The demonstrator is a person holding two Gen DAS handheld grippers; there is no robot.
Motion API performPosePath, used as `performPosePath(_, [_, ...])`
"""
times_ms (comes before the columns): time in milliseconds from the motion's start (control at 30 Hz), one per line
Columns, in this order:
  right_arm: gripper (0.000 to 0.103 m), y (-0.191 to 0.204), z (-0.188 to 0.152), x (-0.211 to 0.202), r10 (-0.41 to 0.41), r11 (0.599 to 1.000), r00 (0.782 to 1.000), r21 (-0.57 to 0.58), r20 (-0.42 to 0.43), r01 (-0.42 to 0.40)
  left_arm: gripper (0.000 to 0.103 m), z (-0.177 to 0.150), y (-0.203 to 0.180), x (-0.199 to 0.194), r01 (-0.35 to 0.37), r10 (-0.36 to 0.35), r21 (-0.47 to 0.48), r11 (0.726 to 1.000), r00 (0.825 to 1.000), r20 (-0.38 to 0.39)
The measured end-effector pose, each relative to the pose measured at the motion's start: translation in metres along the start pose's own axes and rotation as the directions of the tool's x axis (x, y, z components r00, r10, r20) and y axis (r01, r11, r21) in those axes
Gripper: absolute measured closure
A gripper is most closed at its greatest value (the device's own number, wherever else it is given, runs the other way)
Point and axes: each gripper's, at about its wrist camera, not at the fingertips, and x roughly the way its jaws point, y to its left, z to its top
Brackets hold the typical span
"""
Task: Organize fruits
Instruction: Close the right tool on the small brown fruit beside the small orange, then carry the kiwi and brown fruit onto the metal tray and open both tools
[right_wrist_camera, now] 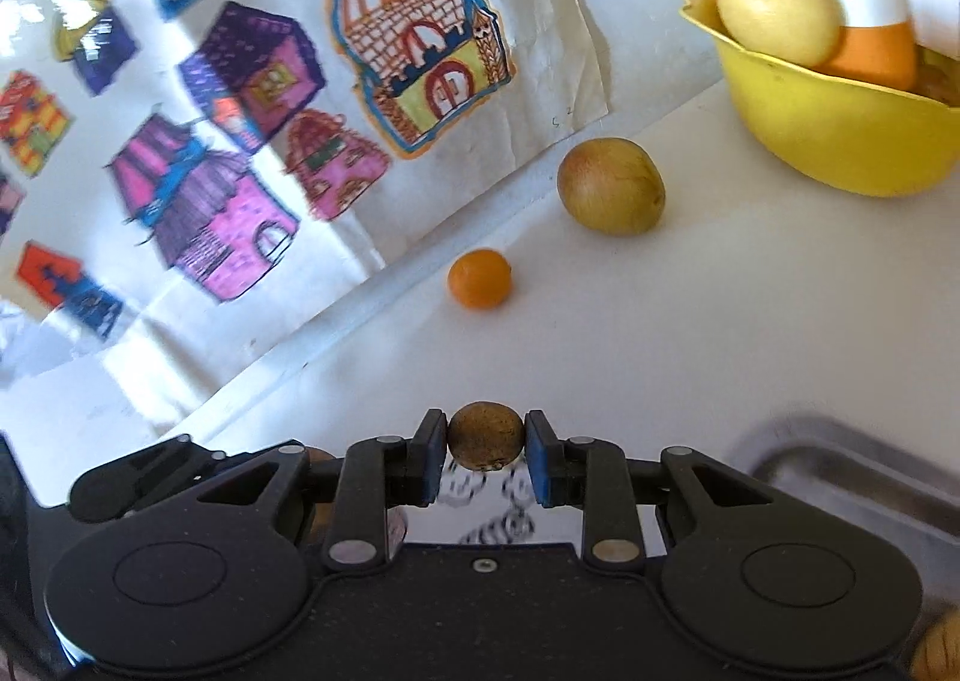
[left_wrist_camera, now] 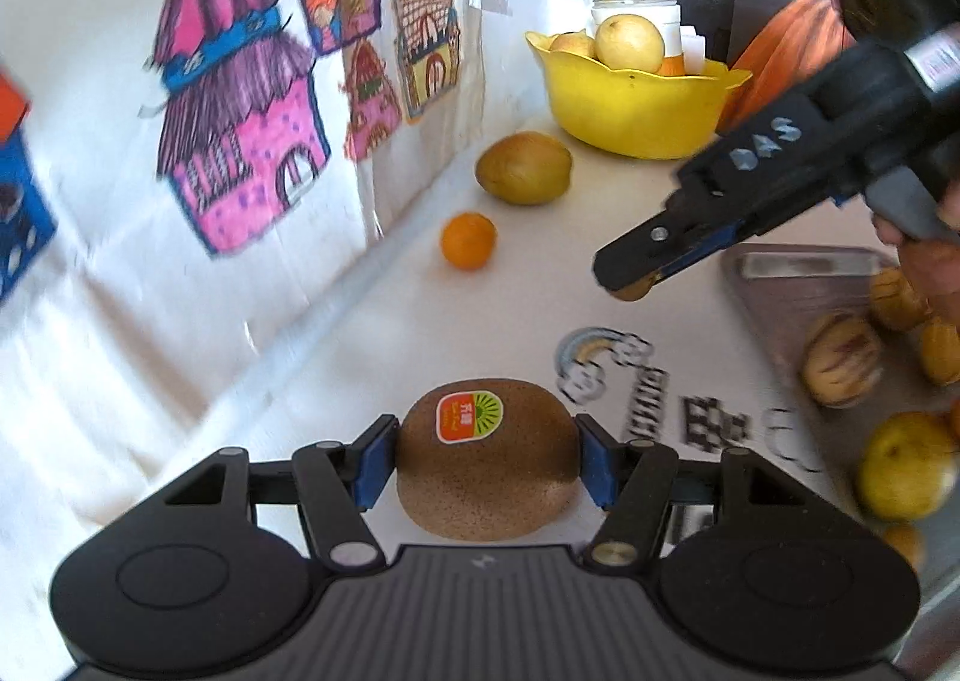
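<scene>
Left wrist view: left tongs [left_wrist_camera: 487, 456] pinch a kiwi [left_wrist_camera: 487, 459] across its width, pads touching both sides, fruit carried above the white desk [left_wrist_camera: 540, 273]. Right tongs [left_wrist_camera: 627, 285] nip something small and brown. Steel tray [left_wrist_camera: 774, 291] of fruit lies right; yellow bowl [left_wrist_camera: 636, 105] far back. Judgement: keep pressure light, kiwi bruises; lower fully before letting go. Right wrist view: right tongs nearly closed on a small brown round fruit [right_wrist_camera: 486, 436], clear of the desk; tangerine [right_wrist_camera: 480, 279] and a yellow-green fruit [right_wrist_camera: 611, 194] sit loose beyond.

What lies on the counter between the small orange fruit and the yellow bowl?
A yellow-green fruit lies between the small orange fruit and the yellow bowl, in both views.
</scene>
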Motion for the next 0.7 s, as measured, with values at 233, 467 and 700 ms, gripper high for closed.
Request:
performPosePath(233, [0.073,0.007,-0.024,-0.039,-0.02,0.999,0.999,-0.03,0.035,0.021,0.037,-0.018,0.008,-0.019,0.129,-0.133,-0.2,0.971,0.991,-0.004])
performPosePath(467, [0.073,0.0,-0.056,-0.082,-0.016,0.999,0.994,-0.046,0.105,0.021,0.037,-0.035,-0.01,-0.037,0.218,-0.211,-0.266,0.939,0.976,0.055])
performPosePath(700, [0.073,-0.001,-0.098,-0.134,-0.024,0.996,0.975,-0.074,0.222,0.042,0.037,-0.044,-0.042,-0.058,0.303,-0.281,-0.302,0.904,0.953,0.116])
